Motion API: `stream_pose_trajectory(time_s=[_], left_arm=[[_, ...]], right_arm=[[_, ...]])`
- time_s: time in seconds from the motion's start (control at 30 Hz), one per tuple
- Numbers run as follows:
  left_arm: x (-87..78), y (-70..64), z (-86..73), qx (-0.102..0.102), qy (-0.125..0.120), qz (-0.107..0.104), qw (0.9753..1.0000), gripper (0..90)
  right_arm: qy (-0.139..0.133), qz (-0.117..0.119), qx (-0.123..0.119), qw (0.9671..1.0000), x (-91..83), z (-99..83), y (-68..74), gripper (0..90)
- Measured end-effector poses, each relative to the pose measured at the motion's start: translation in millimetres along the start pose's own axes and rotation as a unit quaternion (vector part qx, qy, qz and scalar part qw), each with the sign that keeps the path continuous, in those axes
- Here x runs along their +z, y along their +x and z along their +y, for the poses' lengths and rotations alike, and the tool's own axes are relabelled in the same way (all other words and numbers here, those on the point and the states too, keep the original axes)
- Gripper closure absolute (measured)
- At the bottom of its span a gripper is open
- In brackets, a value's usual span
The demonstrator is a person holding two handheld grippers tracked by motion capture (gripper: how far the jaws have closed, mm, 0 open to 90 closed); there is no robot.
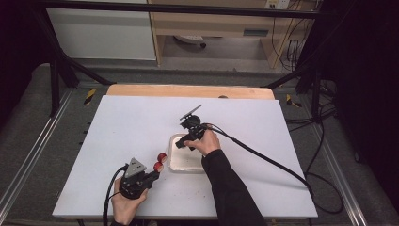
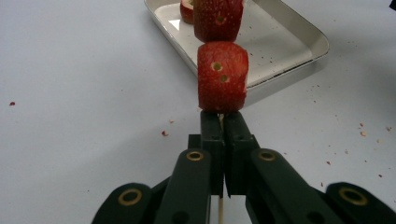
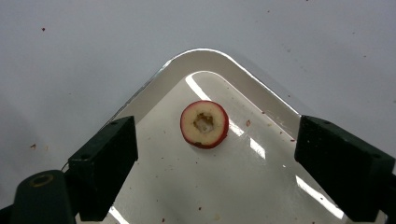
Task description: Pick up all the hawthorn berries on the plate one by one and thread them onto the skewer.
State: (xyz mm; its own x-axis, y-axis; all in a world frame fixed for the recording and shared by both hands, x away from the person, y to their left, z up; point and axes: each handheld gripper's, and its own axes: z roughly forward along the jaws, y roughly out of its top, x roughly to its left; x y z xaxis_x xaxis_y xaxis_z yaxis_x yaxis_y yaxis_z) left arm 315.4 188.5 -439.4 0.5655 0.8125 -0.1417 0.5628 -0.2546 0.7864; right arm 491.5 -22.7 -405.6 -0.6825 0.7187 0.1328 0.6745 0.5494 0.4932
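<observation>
Left gripper [image 2: 221,122]: jaws closed on a thin wooden skewer [image 2: 220,212] carrying two red fruit pieces [image 2: 222,77], held near the left edge of the shallow white rectangular tray [image 2: 299,39] on the white counter [image 1: 131,127]. Right gripper [image 3: 215,172]: jaws spread wide, empty, poised over a corner of the tray. A round red-skinned fruit slice with a cored pale centre [image 3: 204,124] lies flat on the tray floor between the jaws, untouched.
</observation>
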Motion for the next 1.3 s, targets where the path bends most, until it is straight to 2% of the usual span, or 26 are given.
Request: stream_pose_trajectory(time_s=[0.07,0.1,0.23,0.63,1.1,1.3], left_arm=[[-0.4,0.2,-0.1,0.0,0.0,0.0,1.0,88.1],[-0.4,0.1,-0.2,0.0,0.001,0.0,1.0,88.1],[1.1,-0.2,-0.3,-0.001,0.004,-0.002,1.0,88.2],[2.1,-0.3,-1.0,0.001,0.008,-0.003,1.0,88.1],[1.9,0.1,-1.2,0.0,0.008,-0.004,1.0,88.1],[2.0,0.5,-1.8,0.001,0.009,-0.002,1.0,88.1]], right_arm=[[0.004,0.0,-0.003,1.0,3.4,1.0,-0.3,18.2],[0.006,0.004,0.004,1.0,4.7,1.4,0.0,20.8],[0.01,0.012,0.008,0.9998,9.0,2.9,-2.3,28.1],[0.029,0.01,0.001,0.9995,18.2,11.2,-0.4,42.6],[0.043,0.017,0.019,0.9988,22.3,11.4,-1.4,60.5],[0.042,0.018,0.026,0.9986,22.0,11.2,-1.4,61.2]])
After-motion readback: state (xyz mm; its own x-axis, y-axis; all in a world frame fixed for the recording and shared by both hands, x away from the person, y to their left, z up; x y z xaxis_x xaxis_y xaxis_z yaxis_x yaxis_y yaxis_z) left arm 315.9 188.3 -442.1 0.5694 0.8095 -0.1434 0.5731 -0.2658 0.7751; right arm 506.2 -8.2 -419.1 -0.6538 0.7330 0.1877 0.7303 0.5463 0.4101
